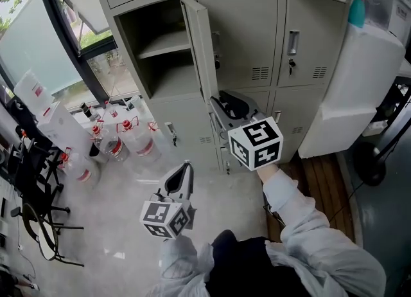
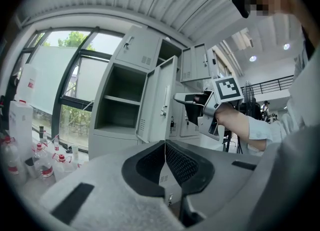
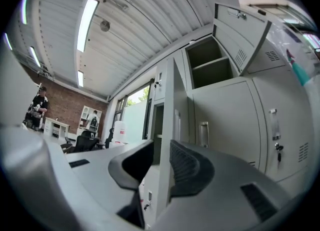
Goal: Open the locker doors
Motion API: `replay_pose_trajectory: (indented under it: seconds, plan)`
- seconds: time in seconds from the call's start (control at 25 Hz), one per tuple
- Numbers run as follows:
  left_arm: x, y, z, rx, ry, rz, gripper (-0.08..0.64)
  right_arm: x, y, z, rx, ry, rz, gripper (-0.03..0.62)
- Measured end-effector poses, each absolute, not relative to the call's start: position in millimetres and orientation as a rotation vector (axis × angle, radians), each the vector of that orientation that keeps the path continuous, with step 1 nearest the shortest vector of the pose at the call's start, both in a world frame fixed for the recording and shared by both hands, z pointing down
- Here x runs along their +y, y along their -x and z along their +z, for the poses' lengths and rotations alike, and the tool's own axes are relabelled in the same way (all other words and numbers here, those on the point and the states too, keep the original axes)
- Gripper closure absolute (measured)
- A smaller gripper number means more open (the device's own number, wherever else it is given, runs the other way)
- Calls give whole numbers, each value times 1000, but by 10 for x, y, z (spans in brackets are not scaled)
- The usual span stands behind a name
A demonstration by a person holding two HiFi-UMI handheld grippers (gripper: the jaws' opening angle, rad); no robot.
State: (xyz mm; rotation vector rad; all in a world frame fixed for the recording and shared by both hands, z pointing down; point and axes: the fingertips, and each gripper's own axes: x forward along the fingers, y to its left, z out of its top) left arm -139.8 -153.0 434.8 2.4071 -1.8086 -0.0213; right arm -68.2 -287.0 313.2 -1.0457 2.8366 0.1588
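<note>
Left hand-held gripper [image 2: 165, 150]: jaws pressed together on nothing; held low and back, probably spare for now
Right hand-held gripper [image 3: 161, 157]: jaws apart, astride the free edge of the open door [image 1: 200, 45], not clamped; placed, I judge, to swing it wider
Open door: middle row, left end
Count: two hand-held grippers; two closed doors [image 1: 241, 32] beside it in that row

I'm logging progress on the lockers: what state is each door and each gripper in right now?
Middle-left locker door: swung open.
Upper locker door: open.
Middle locker door: shut.
Right locker door: shut.
Lower-left locker door: shut.
Left gripper: shut, empty.
Right gripper: open, with the middle-left locker door's edge between its jaws.
</note>
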Motion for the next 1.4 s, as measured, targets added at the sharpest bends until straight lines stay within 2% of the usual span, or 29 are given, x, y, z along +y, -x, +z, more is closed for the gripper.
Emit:
replay_pose_trajectory:
  seconds: [0.28,0.84,1.4]
  plan:
    - [-1670,1402,4351,-1676,-2483,-29,551,-2625,232,3101,2769,1188,198,492]
    - [-1675,946,4367,-1267,-2607,-74,551,-1769,-1191,3783,2353,1844,-101,492]
    - [-1621,339,4609,-998,-2681,1,551,-1566,-1472,4228,2238,1975,-250,492]
